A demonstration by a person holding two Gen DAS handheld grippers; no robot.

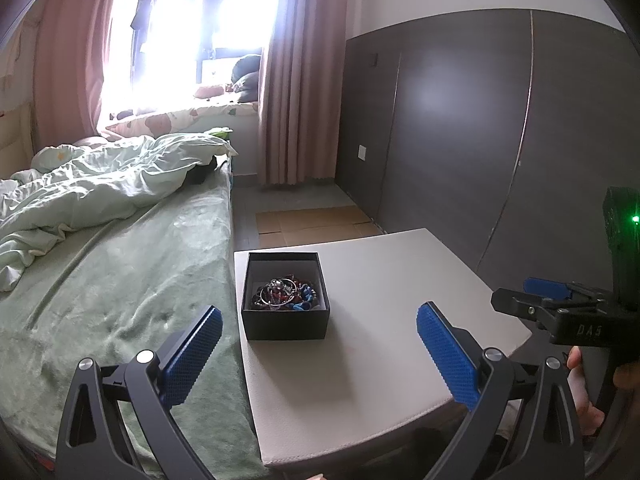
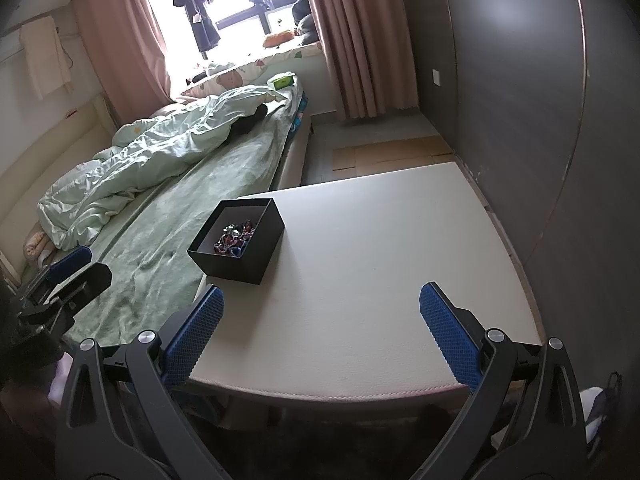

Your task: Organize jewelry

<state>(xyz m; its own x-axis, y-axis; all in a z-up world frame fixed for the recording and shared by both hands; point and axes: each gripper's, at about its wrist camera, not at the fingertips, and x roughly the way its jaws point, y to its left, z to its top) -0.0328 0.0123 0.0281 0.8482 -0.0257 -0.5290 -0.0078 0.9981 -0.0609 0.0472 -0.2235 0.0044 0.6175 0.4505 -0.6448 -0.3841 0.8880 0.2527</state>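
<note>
Hovering nearest the lens, wide apart and gripping nothing: the left gripper [image 1: 318, 356], its blue textured pads [image 1: 446, 350] spread over the near edge of the pale, smooth-topped square table [image 1: 400, 300]. Likewise hanging spread and empty on the other side: the right gripper [image 2: 320, 344], one blue pad over the table's near left corner, the other over its near right part, neither touching the surface as far as can be told. Showing at the right edge of the left wrist view, a bit of a hand [image 1: 580, 364] wrapping the right tool's handle.

Sitting a little farther in, near the table's left edge beside the bed: the open, lidless black cardboard box [image 1: 286, 326]. Lying heaped inside it: the tangled jewelry pile of silver bangles with red, blue and dark beads [image 1: 286, 294]. Resting all in one knot, with no piece laid out on the bare tabletop and nothing sorted into groups. Judging from that, either standing at the very start, with untangling and arranging all left to do, or finished with everything gathered into the box; impossible to settle which from this alone. Both claws waiting well short of the box.

Stretching beyond, left of the table: the bed under a pale green sheet [image 1: 120, 272] and a rumpled light green quilt [image 1: 100, 184]. Glaring farthest back: the bright window between pink curtains [image 1: 296, 80].
</note>
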